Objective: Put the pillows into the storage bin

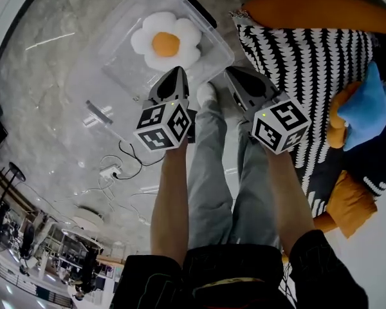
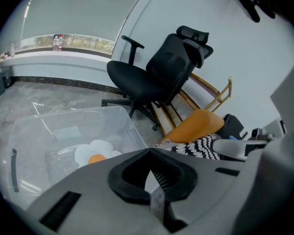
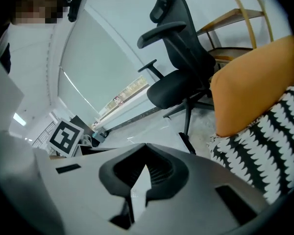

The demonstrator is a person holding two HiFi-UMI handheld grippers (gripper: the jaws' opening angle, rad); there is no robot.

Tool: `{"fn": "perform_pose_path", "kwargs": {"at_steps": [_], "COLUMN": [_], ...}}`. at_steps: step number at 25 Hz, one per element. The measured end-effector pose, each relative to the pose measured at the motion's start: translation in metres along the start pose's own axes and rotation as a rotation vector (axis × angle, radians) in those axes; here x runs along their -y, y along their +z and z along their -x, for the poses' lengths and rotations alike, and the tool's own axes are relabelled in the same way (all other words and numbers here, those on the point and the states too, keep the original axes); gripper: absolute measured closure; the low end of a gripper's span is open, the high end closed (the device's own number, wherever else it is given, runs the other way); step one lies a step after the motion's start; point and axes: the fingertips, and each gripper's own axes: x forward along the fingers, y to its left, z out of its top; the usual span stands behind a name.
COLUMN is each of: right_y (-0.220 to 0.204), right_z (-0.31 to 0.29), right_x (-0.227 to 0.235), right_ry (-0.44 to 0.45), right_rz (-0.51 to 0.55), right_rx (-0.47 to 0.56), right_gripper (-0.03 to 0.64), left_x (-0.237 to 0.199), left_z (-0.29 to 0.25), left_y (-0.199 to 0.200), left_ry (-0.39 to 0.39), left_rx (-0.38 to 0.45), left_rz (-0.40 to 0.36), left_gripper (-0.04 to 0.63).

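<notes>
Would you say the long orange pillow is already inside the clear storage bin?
No, the orange pillow lies on the black-and-white patterned fabric beside the storage bin, which holds only the fried-egg pillow.

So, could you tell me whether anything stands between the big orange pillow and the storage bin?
Nothing visible does. The orange pillow lies on black-and-white cloth just right of the bin, which stands open and holds only a fried-egg pillow.

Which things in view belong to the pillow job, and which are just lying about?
Belongs to the job: storage bin; egg-shaped pillow inside it; orange pillow; black-and-white cushion; blue pillow.
Just lying about: office chair; power strip on the floor.
</notes>
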Motion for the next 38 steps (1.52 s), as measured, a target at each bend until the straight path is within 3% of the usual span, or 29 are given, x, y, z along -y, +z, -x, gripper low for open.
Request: {"fn": "perform_pose_path", "kwargs": {"at_steps": [9,15,26,33,38], "right_y": [0.037,0.023,0.002,-0.023,-0.045], "right_z": [0.085,0.140,0.247,0.296,0.338], "right_x": [0.021,0.053,0.111,0.138,0.165], "right_ry": [-0.047,-0.137,-0.317,-0.409,-0.484], "right_rz": [-0.078,-0.104,-0.228,-0.200,-0.183], "right_rx": [0.205,0.291,0.412,0.438,0.450], "right_gripper": [0.615,0.615,0.615,0.615,0.615], "left_x": [0.079,0.142,0.253,0.300,0.350], "left_z": [0.000,-0.012,-0.024,-0.033,-0.036], "left_y": [-0.008,-0.029,-0.064,-0.100,-0.118], "left_ry": [-0.083,-0.147,-0.272,-0.328,-0.416], "left_rx": [-0.027,-0.054,-0.116,-0.153,-0.113], "left_rz": [-0.139,-0.310,-0.442,-0.524,-0.544], "left_gripper": [0.597,0.597,0.597,0.597,0.597]}}
